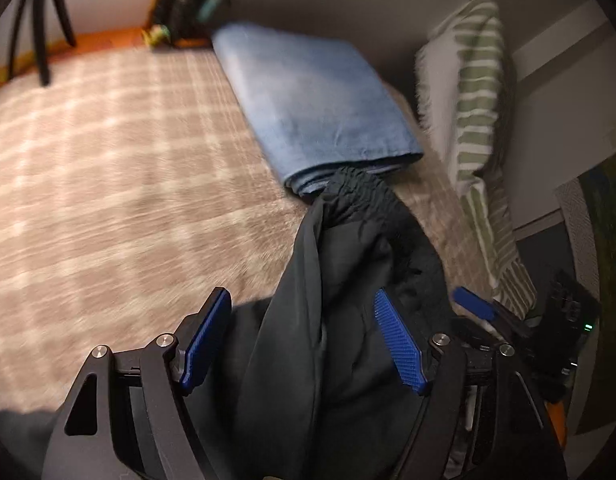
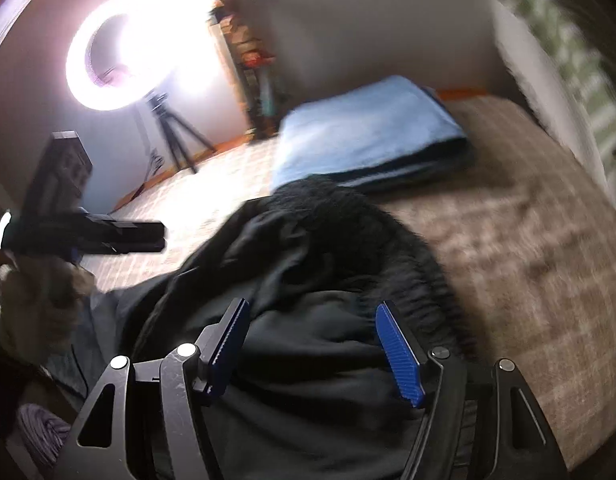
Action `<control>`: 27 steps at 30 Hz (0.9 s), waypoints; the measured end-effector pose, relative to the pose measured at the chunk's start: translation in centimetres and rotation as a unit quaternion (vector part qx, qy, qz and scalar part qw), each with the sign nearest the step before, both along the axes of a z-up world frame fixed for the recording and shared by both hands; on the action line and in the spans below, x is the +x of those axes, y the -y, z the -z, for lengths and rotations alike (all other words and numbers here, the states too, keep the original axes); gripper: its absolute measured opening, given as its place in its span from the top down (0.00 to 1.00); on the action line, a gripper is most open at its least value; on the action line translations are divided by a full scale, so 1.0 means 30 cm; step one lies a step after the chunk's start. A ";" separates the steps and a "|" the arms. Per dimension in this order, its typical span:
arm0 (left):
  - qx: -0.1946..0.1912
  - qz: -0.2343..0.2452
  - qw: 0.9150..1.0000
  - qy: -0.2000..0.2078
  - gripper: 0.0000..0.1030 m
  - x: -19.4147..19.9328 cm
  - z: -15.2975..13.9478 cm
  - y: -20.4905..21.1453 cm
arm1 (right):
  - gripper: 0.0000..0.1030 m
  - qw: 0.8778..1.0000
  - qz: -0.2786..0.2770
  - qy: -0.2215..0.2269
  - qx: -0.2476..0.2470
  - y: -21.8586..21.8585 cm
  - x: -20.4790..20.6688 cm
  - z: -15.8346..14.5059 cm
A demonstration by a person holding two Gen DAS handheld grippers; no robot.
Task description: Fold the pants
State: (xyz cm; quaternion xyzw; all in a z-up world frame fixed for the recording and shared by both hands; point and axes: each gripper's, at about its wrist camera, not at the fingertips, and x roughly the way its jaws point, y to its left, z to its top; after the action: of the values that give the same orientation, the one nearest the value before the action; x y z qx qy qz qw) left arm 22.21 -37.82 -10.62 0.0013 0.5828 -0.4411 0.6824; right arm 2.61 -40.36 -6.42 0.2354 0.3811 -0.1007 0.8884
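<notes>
One pair of dark pants (image 1: pixel 347 280), heaped and crumpled on a bed covered by a brown checked blanket (image 1: pixel 108 180), elastic waistband end lying against one folded light-blue blanket (image 1: pixel 315 108) farther up the bed. One pillow with green stripes (image 1: pixel 475 120) propped against the wall at the right in the left wrist view. One lit ring light (image 2: pixel 120 48) on a tripod (image 2: pixel 176 136) beyond the bed in the right wrist view, beside a narrow shelf of blurred items (image 2: pixel 252 64). Dark chair legs (image 1: pixel 40 28) at the upper left of the left wrist view. Two grippers, each with two blue-padded fingers. Left gripper (image 1: pixel 304 340) above the pants with fingers (image 1: pixel 399 344) spread wide, dark cloth seen between and below them, neither pad pressing on it. Right gripper (image 2: pixel 315 354) likewise over the heap, fingers (image 2: pixel 399 356) spread wide, cloth in the gap but not pinched as far as visible. Nothing gripped by either. Left gripper seen also at the left edge of the right wrist view (image 2: pixel 120 236), held in a blurred hand (image 2: pixel 40 300); right gripper's blue pad showing at the right of the left wrist view (image 1: pixel 473 303). Both views smeared by motion blur, so fine creases of the pants not readable. Purple-grey fabric (image 2: pixel 40 432) at the lower left of the right wrist view, kind unclear.
</notes>
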 end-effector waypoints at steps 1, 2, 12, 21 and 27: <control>0.002 -0.002 1.000 -0.016 0.28 0.008 0.031 0.026 | 0.34 1.000 0.016 0.003 0.017 0.031 -0.019 0.004; 0.004 -0.007 1.000 -0.030 0.28 0.016 0.054 0.040 | 0.33 0.999 0.027 0.006 0.032 0.054 -0.035 0.008; -0.017 -0.033 0.999 -0.027 0.90 0.003 0.087 0.097 | 0.33 0.997 0.066 0.012 0.025 0.148 -0.095 0.005; -0.098 0.007 0.988 0.121 0.95 -0.155 -0.184 0.045 | 0.39 0.996 0.074 0.041 0.035 0.176 -0.131 -0.032; -0.079 0.146 0.966 0.199 0.95 -0.434 -0.203 0.066 | 0.39 0.991 0.065 0.078 0.092 0.199 -0.161 -0.041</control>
State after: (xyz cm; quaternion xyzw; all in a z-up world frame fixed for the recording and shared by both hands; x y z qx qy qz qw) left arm 9.18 -39.82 -4.54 0.1202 0.3916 -0.5716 0.7109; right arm -2.23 -46.33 -5.20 0.3474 0.3023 -0.1040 0.8815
